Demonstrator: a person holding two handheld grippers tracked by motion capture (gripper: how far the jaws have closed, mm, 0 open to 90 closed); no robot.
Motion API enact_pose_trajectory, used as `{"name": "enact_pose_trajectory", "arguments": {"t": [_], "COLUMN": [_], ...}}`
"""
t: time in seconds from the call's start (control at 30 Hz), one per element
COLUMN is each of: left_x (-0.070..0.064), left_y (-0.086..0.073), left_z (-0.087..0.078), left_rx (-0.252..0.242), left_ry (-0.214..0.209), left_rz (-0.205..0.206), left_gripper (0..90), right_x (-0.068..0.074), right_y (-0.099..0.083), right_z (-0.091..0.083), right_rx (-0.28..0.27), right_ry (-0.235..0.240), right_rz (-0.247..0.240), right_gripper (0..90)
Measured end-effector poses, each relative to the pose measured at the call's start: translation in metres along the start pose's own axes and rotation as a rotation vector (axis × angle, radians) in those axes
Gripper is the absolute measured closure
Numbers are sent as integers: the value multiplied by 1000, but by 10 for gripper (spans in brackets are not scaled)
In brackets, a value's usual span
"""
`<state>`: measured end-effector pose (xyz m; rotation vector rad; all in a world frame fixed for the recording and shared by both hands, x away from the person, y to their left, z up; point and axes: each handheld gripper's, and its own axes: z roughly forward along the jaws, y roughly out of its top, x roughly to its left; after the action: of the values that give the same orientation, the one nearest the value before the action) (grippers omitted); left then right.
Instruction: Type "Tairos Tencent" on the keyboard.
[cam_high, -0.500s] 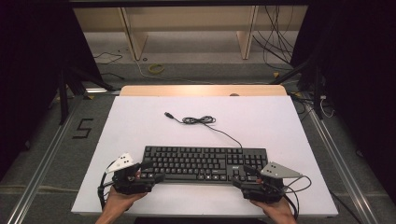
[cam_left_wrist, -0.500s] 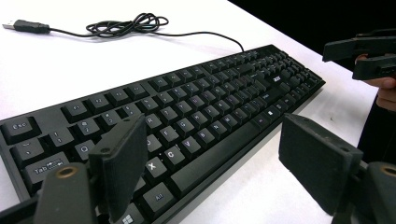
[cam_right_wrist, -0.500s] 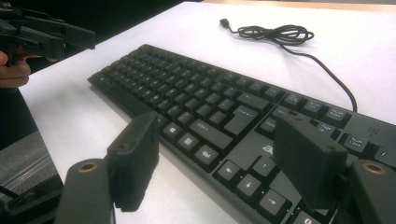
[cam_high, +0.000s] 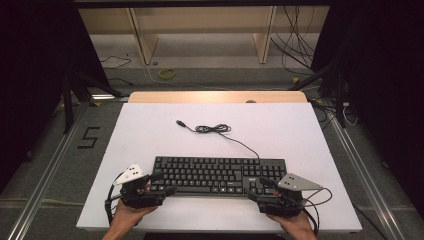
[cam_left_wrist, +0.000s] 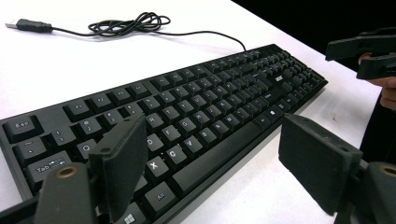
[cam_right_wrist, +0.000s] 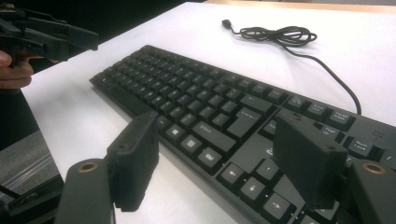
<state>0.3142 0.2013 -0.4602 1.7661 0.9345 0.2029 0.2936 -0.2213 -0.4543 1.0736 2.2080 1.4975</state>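
A black keyboard lies flat near the front of the white table. Its cable coils behind it and ends in a loose USB plug. My left gripper is at the keyboard's front left corner. In the left gripper view this gripper is open, one jaw over the keys, the other past the front edge. My right gripper is at the front right corner. In the right gripper view it is open astride the front edge by the arrow keys.
A wooden strip runs along the table's far edge. Metal rails flank the table, with a "5" taped on the floor. Shelving and floor cables are beyond.
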Motion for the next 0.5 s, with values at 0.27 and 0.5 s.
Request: {"name": "enact_pose_trajectory", "arguments": {"t": [0.27,0.5], "left_x": [2,5], "left_y": [0,-1], "left_z": [0,0], "left_rx": [1,9], "left_ry": [14,40], "left_rz": [-4,-21], "left_gripper": [241,250], "right_x": [4,11], "right_y": [5,16], "right_z": [7,22], "right_rx": [10,29], "right_ry": [14,34], "right_rz": [5,-10], "right_gripper": [325,326]}}
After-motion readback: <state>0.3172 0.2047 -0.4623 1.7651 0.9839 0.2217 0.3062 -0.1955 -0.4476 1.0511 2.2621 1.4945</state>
